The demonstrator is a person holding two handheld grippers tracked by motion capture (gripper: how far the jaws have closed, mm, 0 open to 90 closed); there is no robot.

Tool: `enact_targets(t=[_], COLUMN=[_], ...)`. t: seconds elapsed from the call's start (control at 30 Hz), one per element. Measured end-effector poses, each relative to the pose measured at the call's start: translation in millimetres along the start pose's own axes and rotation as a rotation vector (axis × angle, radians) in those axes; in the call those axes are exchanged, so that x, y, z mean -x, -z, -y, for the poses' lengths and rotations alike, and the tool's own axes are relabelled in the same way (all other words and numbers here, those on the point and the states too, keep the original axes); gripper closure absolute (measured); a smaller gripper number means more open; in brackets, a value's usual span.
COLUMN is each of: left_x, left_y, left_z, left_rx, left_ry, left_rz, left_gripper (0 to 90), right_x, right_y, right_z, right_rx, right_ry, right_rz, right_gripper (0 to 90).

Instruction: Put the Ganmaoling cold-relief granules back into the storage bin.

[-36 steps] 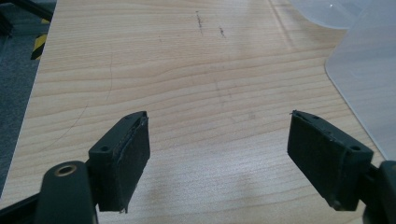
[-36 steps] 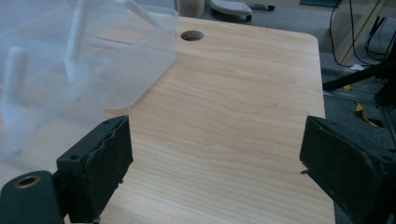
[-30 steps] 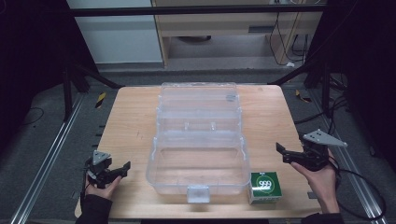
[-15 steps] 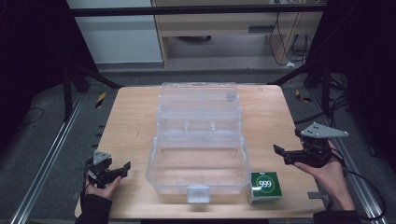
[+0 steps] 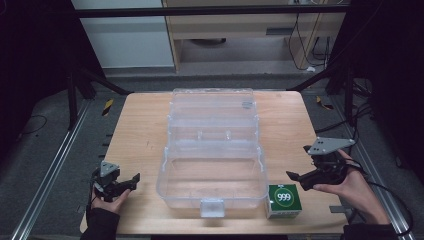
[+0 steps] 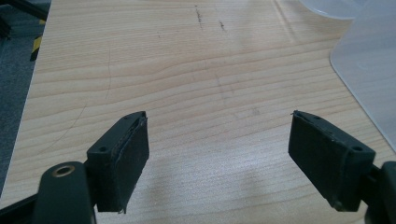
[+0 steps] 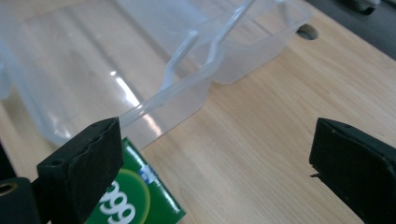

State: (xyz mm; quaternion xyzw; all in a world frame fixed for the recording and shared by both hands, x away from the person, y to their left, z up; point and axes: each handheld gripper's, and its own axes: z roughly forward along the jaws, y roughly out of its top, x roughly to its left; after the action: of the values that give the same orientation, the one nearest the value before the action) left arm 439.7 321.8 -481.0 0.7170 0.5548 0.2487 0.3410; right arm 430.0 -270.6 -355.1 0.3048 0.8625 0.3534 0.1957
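Clear plastic case [image 5: 212, 150] lying open, green "999" box [image 5: 284, 200] beside it, left tongs [image 5: 131, 181] and right tongs [image 5: 298, 180] agape, empty.

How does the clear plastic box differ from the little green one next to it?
The clear plastic box is see-through, far larger and stands open with nothing inside; the green box is opaque, small, closed and printed with "999". The clear one sits mid-table, the green one by its front right corner. Both rest on the wooden table.

A lab or workshop is showing: aluminium rails [image 5: 47, 172] flanking the counter [image 5: 135, 137], cables [image 5: 311, 37] trailing at upper right.
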Motion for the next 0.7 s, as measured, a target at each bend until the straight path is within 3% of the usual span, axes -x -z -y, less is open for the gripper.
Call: enact_targets(t=[0.47,0.7], left_x=[0.4,0.4], left_y=[0.0,-0.3], left_z=[0.0,0.1], left_rx=[-0.003,-0.005], left_ry=[-0.008,-0.009], left_rz=[-0.003,-0.001], left_gripper=[19.6,19.6], right_x=[-22.8,-29.1], right_y=[-11.1,-19.0], right_z=[3.8,6.5], right_rx=[-0.163,-0.222], right_ry=[0.157,0.21], right_rz=[-0.129,-0.158], right_gripper=[2.9,2.9])
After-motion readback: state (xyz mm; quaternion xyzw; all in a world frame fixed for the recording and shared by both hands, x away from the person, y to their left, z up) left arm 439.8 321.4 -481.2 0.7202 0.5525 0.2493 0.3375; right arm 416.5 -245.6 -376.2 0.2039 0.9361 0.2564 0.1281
